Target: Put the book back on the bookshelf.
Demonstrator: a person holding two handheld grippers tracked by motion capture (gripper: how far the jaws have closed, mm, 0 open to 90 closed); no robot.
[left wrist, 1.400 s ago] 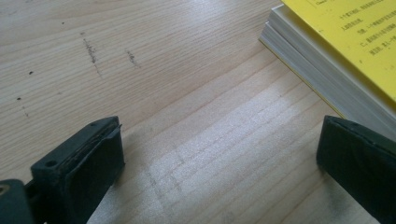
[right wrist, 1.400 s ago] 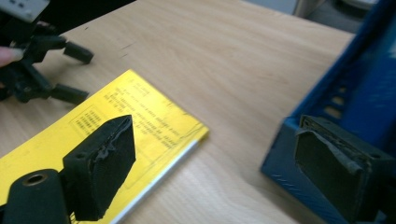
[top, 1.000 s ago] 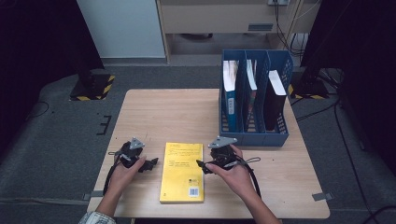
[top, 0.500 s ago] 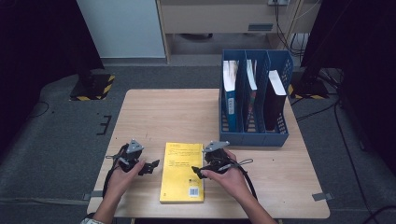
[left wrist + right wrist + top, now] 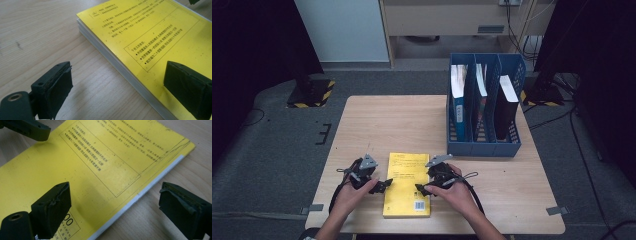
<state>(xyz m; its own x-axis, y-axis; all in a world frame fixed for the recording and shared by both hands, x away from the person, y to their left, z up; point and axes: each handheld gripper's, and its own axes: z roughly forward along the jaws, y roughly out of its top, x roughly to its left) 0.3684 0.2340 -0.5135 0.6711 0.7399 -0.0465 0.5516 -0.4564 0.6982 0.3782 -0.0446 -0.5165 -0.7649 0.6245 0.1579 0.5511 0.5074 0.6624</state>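
A yellow book (image 5: 407, 185) lies flat near the table's front edge, printed cover up. My left gripper (image 5: 384, 184) stands open at its left edge. In the left gripper view the book (image 5: 150, 32) has one jaw over its cover and the other over bare wood, so the gripper (image 5: 120, 87) straddles that edge. My right gripper (image 5: 419, 189) straddles the right edge of the book (image 5: 82, 170). Its jaws have just been opening and the gripper (image 5: 117, 207) is open, with the white page edge between the pads, untouched. The left gripper's jaw tip (image 5: 27, 130) shows across the cover.
A blue three-slot file rack (image 5: 484, 145) with upright books and folders stands at the back right of the wooden table (image 5: 392, 125). The table's front edge runs just below the book. Dark floor and cables surround the table.
Both hands have drawn in toward the book, the left from its left side and the right from its right, and shifted slightly toward the front edge. The book has not moved.
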